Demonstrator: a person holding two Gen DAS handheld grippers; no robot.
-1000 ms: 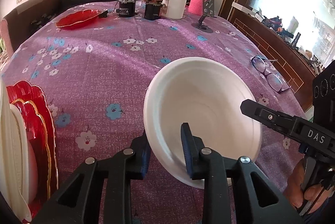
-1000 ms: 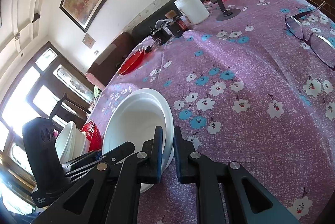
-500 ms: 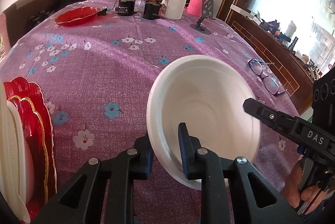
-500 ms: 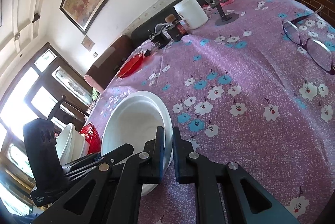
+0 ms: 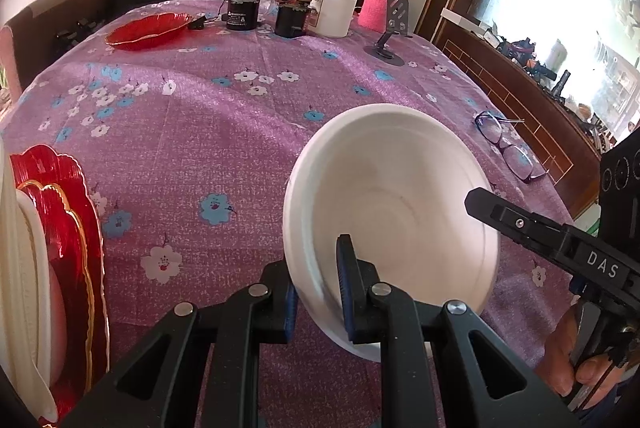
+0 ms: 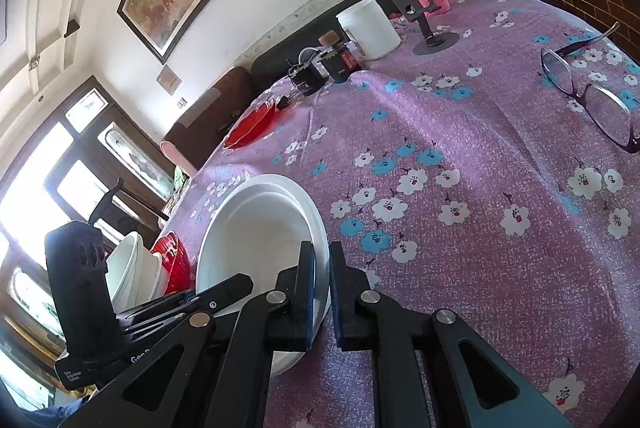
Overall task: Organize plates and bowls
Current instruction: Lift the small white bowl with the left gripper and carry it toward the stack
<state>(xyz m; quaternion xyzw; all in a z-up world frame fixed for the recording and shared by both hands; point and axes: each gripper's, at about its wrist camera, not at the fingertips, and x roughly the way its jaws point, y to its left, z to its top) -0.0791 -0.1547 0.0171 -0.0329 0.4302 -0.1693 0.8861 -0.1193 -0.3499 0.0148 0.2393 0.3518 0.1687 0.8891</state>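
Observation:
A white bowl [image 5: 400, 195] is held tilted above the purple flowered tablecloth. My left gripper [image 5: 316, 284] is shut on its near rim. My right gripper [image 6: 322, 272] is shut on the opposite rim of the same bowl [image 6: 256, 240]; its fingers [image 5: 520, 224] show at the right of the left wrist view. A stack of red plates [image 5: 80, 228] and white dishes [image 5: 24, 268] stands at the far left edge; it also shows in the right wrist view [image 6: 148, 268]. A red plate [image 5: 148, 29] lies at the far side of the table.
At the far table edge stand a white jar [image 5: 334, 7], a pink bottle [image 5: 380, 3], dark jars [image 5: 290, 15] and a phone stand [image 5: 390, 35]. Glasses [image 5: 508, 151] lie at the right. A wooden sideboard [image 5: 520, 79] runs along the right.
The bowl, held by both grippers, has shifted slightly and tilted a bit more toward the left. Both grippers have stayed shut on its rim.

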